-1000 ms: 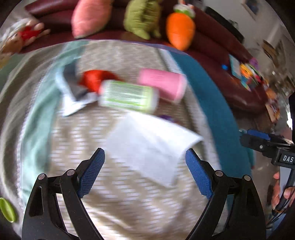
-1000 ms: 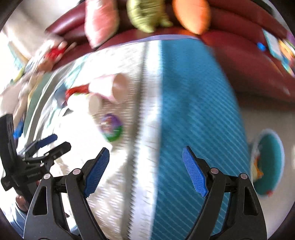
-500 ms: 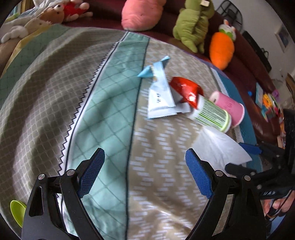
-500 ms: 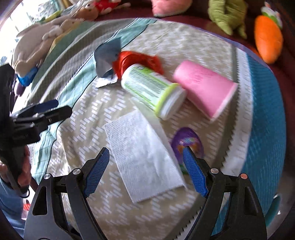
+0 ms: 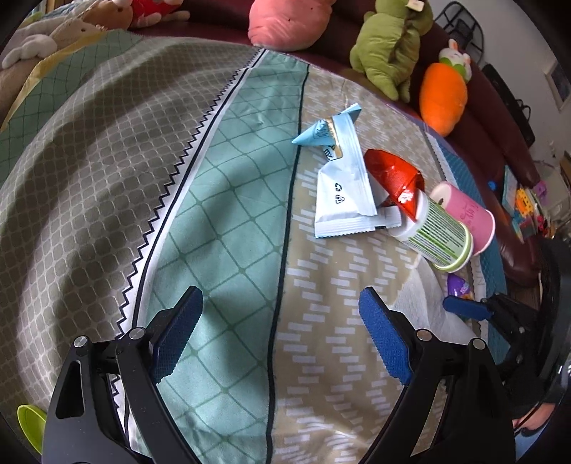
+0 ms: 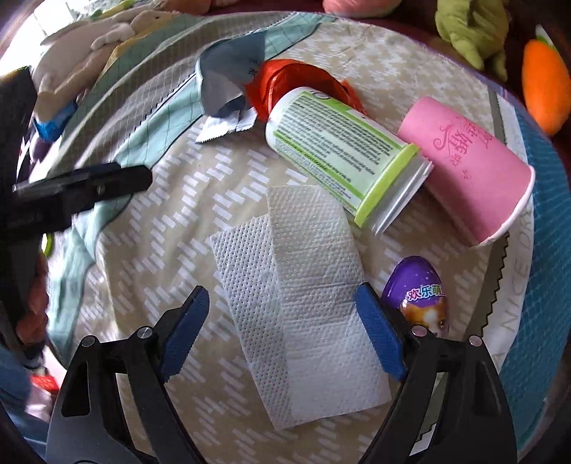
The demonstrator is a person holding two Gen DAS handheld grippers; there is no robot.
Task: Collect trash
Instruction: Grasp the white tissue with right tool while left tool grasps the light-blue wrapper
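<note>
Trash lies on a patterned cloth [image 5: 221, 221]. A white paper napkin [image 6: 303, 296] lies flat between the fingers of my open right gripper [image 6: 282, 332]. Beyond it lie a green-and-white tub [image 6: 339, 150], a pink paper cup [image 6: 471, 167] and a red foil wrapper [image 6: 296, 78]. A light blue wrapper [image 5: 342, 185] lies left of them. A purple egg-shaped capsule [image 6: 424, 292] sits by the right finger. My left gripper [image 5: 282, 335] is open and empty over bare cloth, left of the pile. The tub [image 5: 435, 232] and cup [image 5: 467, 210] also show in the left wrist view.
Plush toys line a dark red sofa behind: a pink cushion [image 5: 289, 21], a green toy [image 5: 389, 46] and an orange carrot [image 5: 442, 96]. More plush toys [image 6: 92, 46] lie at the far left. A blue cloth panel [image 6: 549, 200] runs along the right edge.
Both grippers swung left. The right gripper came from the blue panel to the napkin and closed in on it. The left gripper moved off the napkin to bare cloth.
</note>
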